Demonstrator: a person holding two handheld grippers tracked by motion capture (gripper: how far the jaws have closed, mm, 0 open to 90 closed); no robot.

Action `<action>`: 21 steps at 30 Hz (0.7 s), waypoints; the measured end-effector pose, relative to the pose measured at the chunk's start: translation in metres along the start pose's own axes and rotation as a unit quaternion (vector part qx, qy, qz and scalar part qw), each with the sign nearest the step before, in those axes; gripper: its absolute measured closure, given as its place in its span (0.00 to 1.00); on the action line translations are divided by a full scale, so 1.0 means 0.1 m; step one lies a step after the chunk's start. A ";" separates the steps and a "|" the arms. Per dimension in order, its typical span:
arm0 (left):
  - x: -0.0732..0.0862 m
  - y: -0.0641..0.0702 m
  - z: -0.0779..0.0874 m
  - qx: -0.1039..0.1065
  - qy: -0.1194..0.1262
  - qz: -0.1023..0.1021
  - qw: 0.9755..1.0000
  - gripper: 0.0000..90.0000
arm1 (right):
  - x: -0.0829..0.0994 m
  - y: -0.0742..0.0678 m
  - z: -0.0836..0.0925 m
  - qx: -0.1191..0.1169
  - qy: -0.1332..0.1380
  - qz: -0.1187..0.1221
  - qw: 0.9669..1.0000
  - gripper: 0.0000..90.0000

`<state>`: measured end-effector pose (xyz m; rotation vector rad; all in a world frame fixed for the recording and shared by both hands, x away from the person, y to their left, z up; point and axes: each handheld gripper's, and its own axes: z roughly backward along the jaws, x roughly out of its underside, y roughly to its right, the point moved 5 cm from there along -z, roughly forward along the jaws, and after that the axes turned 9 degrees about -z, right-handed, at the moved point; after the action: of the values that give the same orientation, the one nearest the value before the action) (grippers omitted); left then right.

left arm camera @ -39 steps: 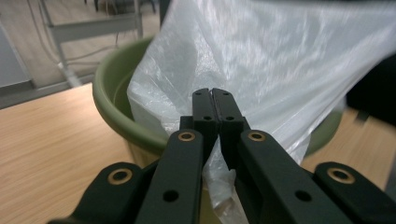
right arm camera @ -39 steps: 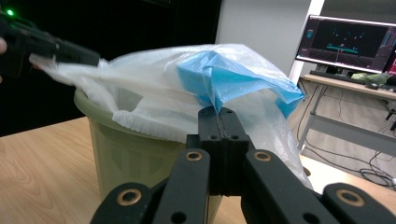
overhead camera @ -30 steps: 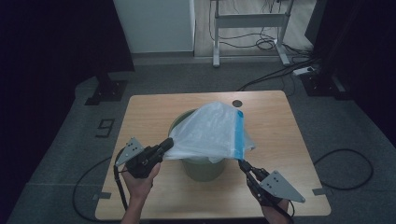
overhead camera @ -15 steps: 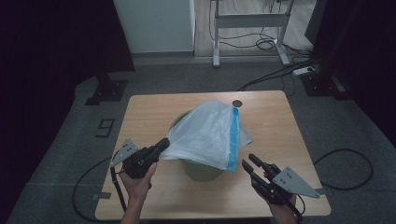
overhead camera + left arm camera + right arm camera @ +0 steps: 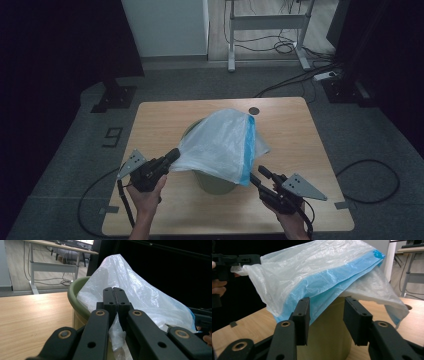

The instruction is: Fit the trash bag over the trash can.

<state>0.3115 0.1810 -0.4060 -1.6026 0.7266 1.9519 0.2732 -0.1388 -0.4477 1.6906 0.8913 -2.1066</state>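
A dim lab or office room, as we see it.
We note a pale wooden work table (image 5: 165, 120) on grey carpet, a white metal desk frame (image 5: 265, 22) and black cables (image 5: 295, 80) far behind.

honestly not much to read from where i'm standing. the only thing i can make out is a dark number "9" (image 5: 113, 136) marked on the grey floor (image 5: 75, 150), just off the left edge of my table (image 5: 160, 120) in the high view. looks like a floor marking, taped or painted, can't tell which. no labels, brand names or print that i can read on anything lying on the table, and my two gripper views give me no lettering either.
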 end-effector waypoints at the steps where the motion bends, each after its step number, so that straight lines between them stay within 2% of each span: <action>1: 0.00 0.00 0.00 0.000 0.000 0.001 1.000 0.99 | 0.01 -0.01 0.00 -0.003 -0.001 -0.001 1.000 0.60; 3: 0.01 0.00 -0.01 0.000 -0.001 0.002 1.000 0.99 | 0.03 -0.04 -0.02 -0.008 -0.005 -0.003 1.000 0.58; 4: 0.01 0.00 -0.01 0.001 -0.002 0.001 1.000 0.99 | 0.04 -0.04 -0.04 -0.017 -0.009 -0.017 1.000 0.56; 7: 0.01 0.00 -0.01 0.000 -0.001 0.001 1.000 0.99 | 0.06 -0.03 -0.07 -0.018 -0.013 -0.026 0.999 0.55; 14: 0.01 -0.01 0.00 -0.001 -0.001 0.001 1.000 0.99 | 0.13 0.00 -0.16 -0.037 -0.030 -0.066 0.997 0.57; 16: 0.01 -0.01 0.00 -0.001 0.000 0.002 1.000 0.99 | 0.12 0.00 -0.17 -0.040 -0.030 -0.071 0.996 0.58; 18: 0.02 -0.01 0.00 -0.001 -0.001 0.002 1.000 0.99 | 0.11 0.00 -0.19 -0.050 -0.031 -0.080 0.995 0.64; 20: 0.02 -0.01 0.00 0.000 -0.001 0.001 1.000 0.99 | 0.10 0.00 -0.19 -0.054 -0.031 -0.076 0.995 0.73; 21: 0.02 -0.01 0.00 0.000 0.000 0.001 1.000 0.99 | 0.10 0.00 -0.19 -0.054 -0.031 -0.076 0.995 0.73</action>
<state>0.3120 0.1817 -0.4080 -1.6011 0.7293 1.9541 0.2853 -0.1249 -0.4596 1.5398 1.1250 -2.1510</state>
